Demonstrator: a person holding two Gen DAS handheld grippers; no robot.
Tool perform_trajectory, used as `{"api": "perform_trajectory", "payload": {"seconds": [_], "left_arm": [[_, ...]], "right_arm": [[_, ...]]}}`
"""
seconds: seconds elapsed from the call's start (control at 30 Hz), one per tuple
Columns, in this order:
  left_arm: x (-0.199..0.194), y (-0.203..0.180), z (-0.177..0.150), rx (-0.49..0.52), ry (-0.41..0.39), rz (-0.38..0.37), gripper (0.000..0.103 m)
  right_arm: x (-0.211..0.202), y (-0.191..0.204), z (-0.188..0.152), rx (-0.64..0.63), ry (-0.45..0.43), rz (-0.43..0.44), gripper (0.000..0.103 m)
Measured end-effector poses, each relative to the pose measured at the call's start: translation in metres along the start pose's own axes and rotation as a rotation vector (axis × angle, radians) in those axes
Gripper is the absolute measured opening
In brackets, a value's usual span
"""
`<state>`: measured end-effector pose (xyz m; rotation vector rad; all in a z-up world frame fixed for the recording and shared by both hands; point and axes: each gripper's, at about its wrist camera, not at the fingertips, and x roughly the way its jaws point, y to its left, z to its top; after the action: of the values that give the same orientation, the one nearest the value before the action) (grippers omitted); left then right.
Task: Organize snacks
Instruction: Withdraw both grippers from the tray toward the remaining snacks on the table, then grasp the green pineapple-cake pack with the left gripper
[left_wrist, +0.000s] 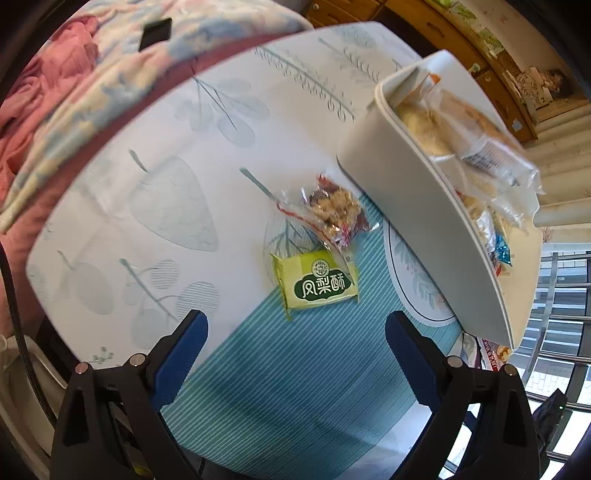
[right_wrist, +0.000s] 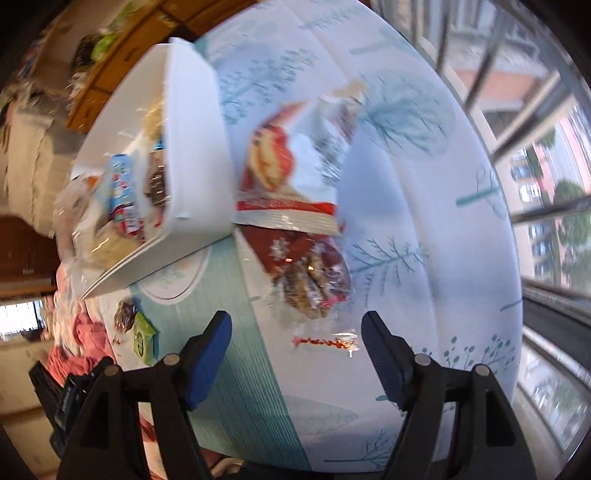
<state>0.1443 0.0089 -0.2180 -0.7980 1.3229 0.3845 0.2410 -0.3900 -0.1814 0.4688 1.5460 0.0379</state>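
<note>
Snacks fill our white bin (left_wrist: 417, 221); both claws, left (left_wrist: 295, 328) and right (right_wrist: 295, 328), hang spread over loose packets (left_wrist: 317, 284) mid-desk (left_wrist: 147, 206).

The right wrist view is smeared: the red bag (right_wrist: 291, 166) and the clear packet (right_wrist: 314, 284) beside the bin (right_wrist: 195, 147) show no readable print. The bin's contents blur together there. In the left wrist view the bin (left_wrist: 417, 221) hides part of the bench (left_wrist: 147, 206), and a packet (left_wrist: 493, 350) peeks from beneath it, mostly covered.

We count one white bin (left_wrist: 413, 221), one green packet (left_wrist: 317, 284), two clear nut packets (left_wrist: 332, 210) (right_wrist: 314, 280), one red bag (right_wrist: 291, 173).
</note>
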Motion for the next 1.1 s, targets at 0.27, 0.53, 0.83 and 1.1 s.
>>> {"api": "perform_trajectory", "payload": {"seconds": [0.27, 0.53, 0.83, 1.1], "left_arm": [[0.033, -0.017, 0.011, 0.048, 0.052, 0.062, 0.096], [0.058, -0.035, 0.026, 0.056, 0.092, 0.124, 0.096], [0.080, -0.051, 0.046, 0.071, 0.150, 0.198, 0.097], [0.091, -0.067, 0.050, 0.081, 0.149, 0.241, 0.093]], "right_arm": [[0.019, -0.018, 0.008, 0.103, 0.029, -0.034, 0.073], [0.025, -0.015, 0.009, 0.097, 0.012, -0.043, 0.073], [0.040, 0.009, 0.009, 0.001, -0.011, -0.125, 0.067], [0.044, 0.026, 0.006, -0.085, -0.030, -0.192, 0.061]]}}
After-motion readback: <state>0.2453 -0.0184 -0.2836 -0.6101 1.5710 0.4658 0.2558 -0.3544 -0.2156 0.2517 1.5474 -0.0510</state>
